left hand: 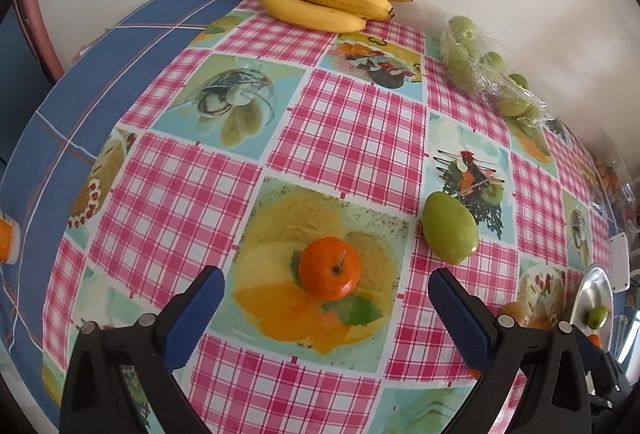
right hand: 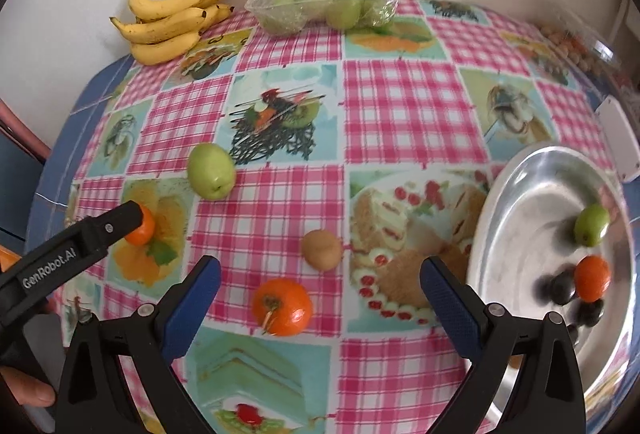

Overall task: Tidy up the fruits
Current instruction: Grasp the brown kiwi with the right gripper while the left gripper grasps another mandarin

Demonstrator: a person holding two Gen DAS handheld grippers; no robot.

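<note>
Advance the spread left gripper [left hand: 326, 308] until both pads flank the far-left tangerine [left hand: 329, 271], then close gently; the right gripper [right hand: 320, 298] waits spread.

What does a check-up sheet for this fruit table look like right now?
Surface: pink checked tablecloth with fruit pictures, over a blue cloth.
Job's things: round silver metal tray holding a small green fruit, a small orange and dark round fruits. Loose on the cloth: two oranges, a brown kiwi, a green oval fruit.
Clutter: yellow banana bunch; clear plastic pack of green fruits.
Tools: left tool open around an orange; right tool open, empty.
Cables: nothing seen.
Surroundings: white wall behind.
</note>
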